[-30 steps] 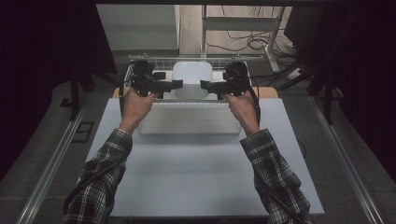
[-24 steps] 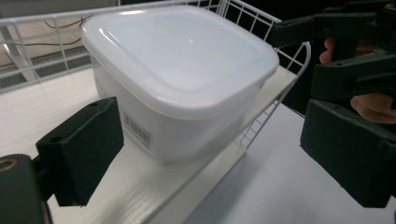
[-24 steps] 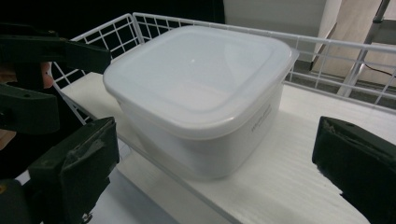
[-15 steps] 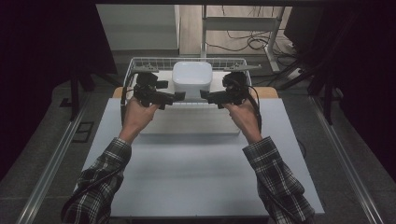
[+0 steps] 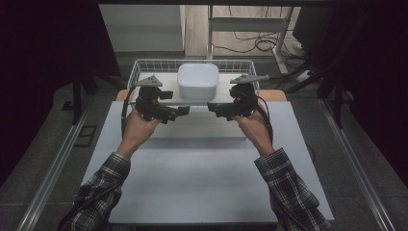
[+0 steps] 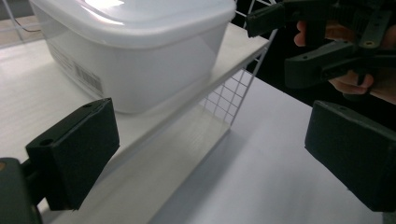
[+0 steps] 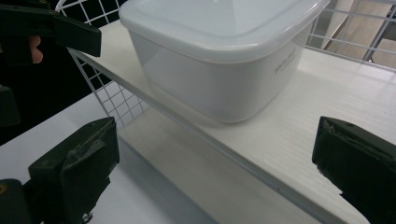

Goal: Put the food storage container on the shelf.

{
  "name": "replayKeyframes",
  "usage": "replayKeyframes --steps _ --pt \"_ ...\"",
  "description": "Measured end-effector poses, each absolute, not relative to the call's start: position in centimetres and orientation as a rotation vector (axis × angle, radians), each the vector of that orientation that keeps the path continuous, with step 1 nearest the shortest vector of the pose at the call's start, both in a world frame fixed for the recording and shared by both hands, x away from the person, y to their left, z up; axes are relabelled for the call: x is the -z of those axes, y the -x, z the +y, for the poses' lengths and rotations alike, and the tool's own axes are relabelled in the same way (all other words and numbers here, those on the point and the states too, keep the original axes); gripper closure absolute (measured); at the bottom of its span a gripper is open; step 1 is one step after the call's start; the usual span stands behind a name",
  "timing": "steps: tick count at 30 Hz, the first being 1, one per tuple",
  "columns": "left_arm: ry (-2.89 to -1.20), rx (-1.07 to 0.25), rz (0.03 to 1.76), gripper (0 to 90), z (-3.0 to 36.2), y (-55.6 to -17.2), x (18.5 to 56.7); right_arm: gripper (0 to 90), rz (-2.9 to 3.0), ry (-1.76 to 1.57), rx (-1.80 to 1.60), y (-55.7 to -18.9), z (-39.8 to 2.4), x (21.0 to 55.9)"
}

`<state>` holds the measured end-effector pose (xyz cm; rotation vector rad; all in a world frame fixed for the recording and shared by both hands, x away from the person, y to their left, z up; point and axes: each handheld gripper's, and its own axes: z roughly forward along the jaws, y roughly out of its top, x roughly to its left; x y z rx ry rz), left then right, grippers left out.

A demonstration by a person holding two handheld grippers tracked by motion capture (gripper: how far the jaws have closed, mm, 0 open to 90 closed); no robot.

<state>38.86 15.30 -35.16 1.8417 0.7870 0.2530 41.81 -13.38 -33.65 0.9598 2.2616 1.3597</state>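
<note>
A white lidded container (image 5: 197, 81) (image 6: 130, 51) (image 7: 219, 56) sits on a white board (image 6: 28, 93) (image 7: 327, 102) inside a white wire basket (image 5: 139, 65) at the table's far edge. My left gripper (image 5: 183, 110) (image 6: 210, 158) is open just in front of the basket's left half, with nothing between its jaws. Facing it, my right gripper (image 5: 213, 107) (image 7: 212, 168) hangs open and empty before the right half. The two sets of fingertips point toward each other, a small gap apart. A second white board (image 5: 197, 127) (image 6: 163, 168) lies on the table below the grippers.
The pale table (image 5: 192, 183) stretches from the basket to the near edge. Plaid sleeves (image 5: 103, 187) come in from the bottom. Behind the basket are a desk frame and cables (image 5: 250, 43) on the floor. Metal rails (image 5: 53, 168) run along both sides of the table.
Both grippers have drawn back from the basket toward the person and dropped a little lower in view. More of the basket rim now shows. The container has not moved.
</note>
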Motion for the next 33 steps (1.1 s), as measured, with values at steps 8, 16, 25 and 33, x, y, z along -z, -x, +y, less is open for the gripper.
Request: replayKeyframes --steps 8,16,25,33 --pt "-1.855 -0.252 0.761 2.9 15.2 -37.5 36.0 0.4 2.274 -0.933 -1.372 -40.7 -14.0 34.1" --pt "-1.876 -0.254 0.715 3.0 14.5 -36.1 37.0 0.5 2.281 -0.913 -1.393 -39.4 -14.2 34.9" --pt "-1.882 -0.226 0.707 2.8 14.1 -34.6 39.5 0.7 2.297 -0.868 -1.386 -37.4 -14.1 36.7" --pt "-1.902 -0.231 0.711 2.8 13.4 -33.4 41.4 0.3 2.331 -0.82 -1.354 -35.9 -13.6 38.6"
